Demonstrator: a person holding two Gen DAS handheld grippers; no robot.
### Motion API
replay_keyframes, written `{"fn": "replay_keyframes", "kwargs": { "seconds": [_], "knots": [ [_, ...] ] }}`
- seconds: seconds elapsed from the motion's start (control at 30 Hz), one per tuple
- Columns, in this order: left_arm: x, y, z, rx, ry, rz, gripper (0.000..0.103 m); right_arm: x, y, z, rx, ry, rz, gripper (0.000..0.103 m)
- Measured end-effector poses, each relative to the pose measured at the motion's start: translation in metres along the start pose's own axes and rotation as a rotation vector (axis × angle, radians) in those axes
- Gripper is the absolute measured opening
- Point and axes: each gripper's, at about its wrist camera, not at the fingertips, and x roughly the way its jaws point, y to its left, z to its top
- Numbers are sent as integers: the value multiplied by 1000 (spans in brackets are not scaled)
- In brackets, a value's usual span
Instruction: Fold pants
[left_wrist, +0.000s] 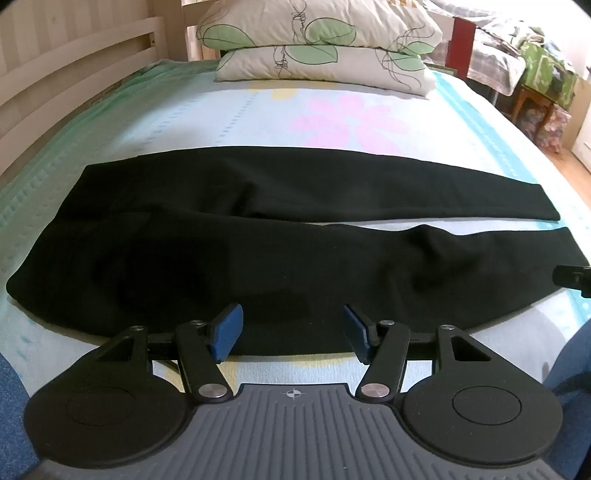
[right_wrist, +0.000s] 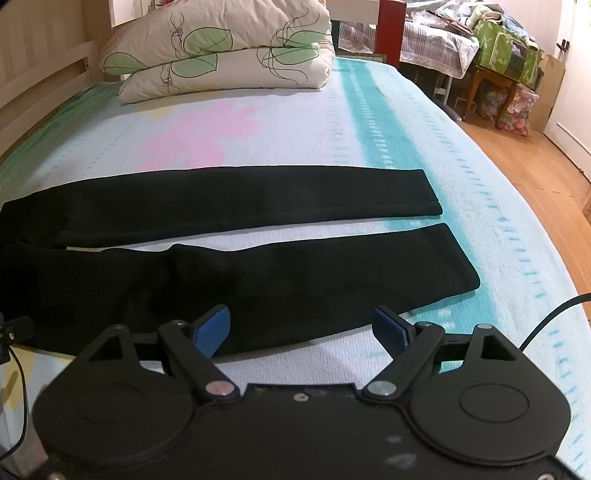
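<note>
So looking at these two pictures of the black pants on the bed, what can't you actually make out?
- Waistband of the black fabric pants: in the right wrist view, cut off by the left edge.
- Near hem side of the pants: in the left wrist view, hidden behind the open left gripper.
- Pockets or seams: lost in the dark cloth in both views.
- Clutter beside the floral pillows: too small and warped.
- The person: only a blue sleeve at the edge.

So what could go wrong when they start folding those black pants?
1. Both hand-held grippers, left and right, hang open at the near edge of the pants. They may pinch only the top layer, so the fold drags unevenly.
2. The two legs lie apart, with bedsheet showing between them. Folded over, the hems might not line up.
3. The pads could catch the sheet too.
</note>
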Motion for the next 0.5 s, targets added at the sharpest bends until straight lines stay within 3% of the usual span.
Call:
{"fn": "replay_keyframes", "kwargs": {
  "seconds": [0.5],
  "knots": [
    [1,0,0,-7,1,-8,58,0,0,0,0,0,-1,89]
  ]
}}
